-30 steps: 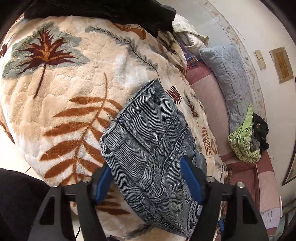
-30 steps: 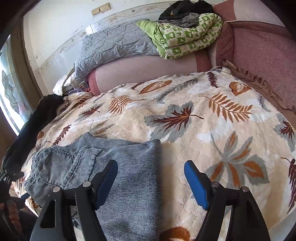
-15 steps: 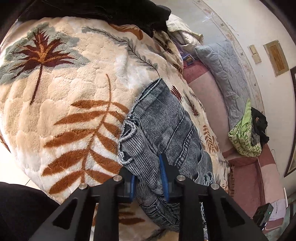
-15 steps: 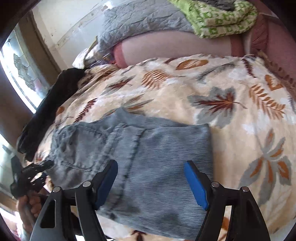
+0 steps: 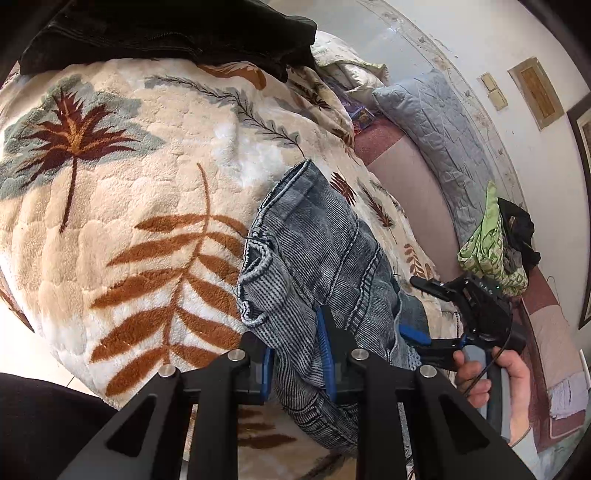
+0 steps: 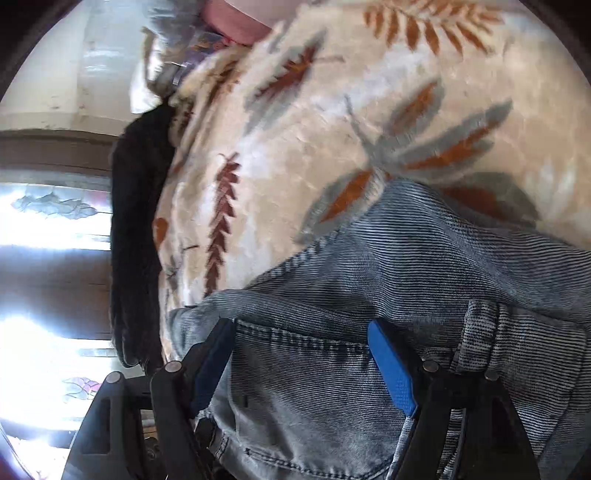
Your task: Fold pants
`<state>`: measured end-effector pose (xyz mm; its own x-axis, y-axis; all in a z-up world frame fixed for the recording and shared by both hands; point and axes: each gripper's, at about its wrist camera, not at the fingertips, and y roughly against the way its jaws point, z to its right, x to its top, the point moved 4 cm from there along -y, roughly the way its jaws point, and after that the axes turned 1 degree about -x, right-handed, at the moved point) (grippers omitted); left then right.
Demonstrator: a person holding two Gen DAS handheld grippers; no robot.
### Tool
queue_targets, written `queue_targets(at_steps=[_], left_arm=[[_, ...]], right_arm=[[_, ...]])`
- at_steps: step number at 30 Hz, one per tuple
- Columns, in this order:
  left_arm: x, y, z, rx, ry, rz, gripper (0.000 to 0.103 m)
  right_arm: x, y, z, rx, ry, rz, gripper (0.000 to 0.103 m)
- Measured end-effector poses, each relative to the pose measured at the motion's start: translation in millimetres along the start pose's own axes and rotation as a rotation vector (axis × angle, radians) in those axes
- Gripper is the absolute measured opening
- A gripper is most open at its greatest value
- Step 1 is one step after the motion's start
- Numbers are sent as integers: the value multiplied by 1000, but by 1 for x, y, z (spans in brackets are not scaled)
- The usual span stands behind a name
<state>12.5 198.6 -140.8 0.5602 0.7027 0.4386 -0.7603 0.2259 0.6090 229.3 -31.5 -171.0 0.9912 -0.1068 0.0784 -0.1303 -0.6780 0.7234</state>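
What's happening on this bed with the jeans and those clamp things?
A person is folding a pair of jeans on a leaf-patterned blanket, with a two-finger gripper in each hand. The left gripper is shut on a bunched edge of the denim. The right gripper sits over the jeans by a pocket with its blue pads apart, not clamped. The jeans lie folded into a compact bundle near the bed's edge. A dark garment lies farther along the blanket.
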Motion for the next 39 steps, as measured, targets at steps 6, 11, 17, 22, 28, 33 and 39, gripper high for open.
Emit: queue_targets(at_steps=[6, 11, 17, 22, 28, 33, 39], left_arm=[[-2, -1, 4, 16, -10, 8, 23], [-3, 0, 10, 45, -57, 30, 23], [-3, 5, 24, 72, -107, 62, 22], [-3, 8, 42, 100, -154, 85, 22], [0, 19, 73, 123, -238, 113, 21], [-3, 19, 92, 156, -302, 127, 21], [-4, 19, 82, 168, -275, 121, 20]], right_arm=[[2, -4, -20, 38, 55, 22, 82], [-1, 8, -23, 87, 79, 13, 82], [-46, 81, 16, 105, 64, 70, 82], [-91, 72, 72, 219, -46, -31, 83], [-95, 79, 79, 310, -59, 9, 82], [-99, 87, 86, 337, -85, 9, 82], [-88, 101, 30, 401, 7, 8, 85]])
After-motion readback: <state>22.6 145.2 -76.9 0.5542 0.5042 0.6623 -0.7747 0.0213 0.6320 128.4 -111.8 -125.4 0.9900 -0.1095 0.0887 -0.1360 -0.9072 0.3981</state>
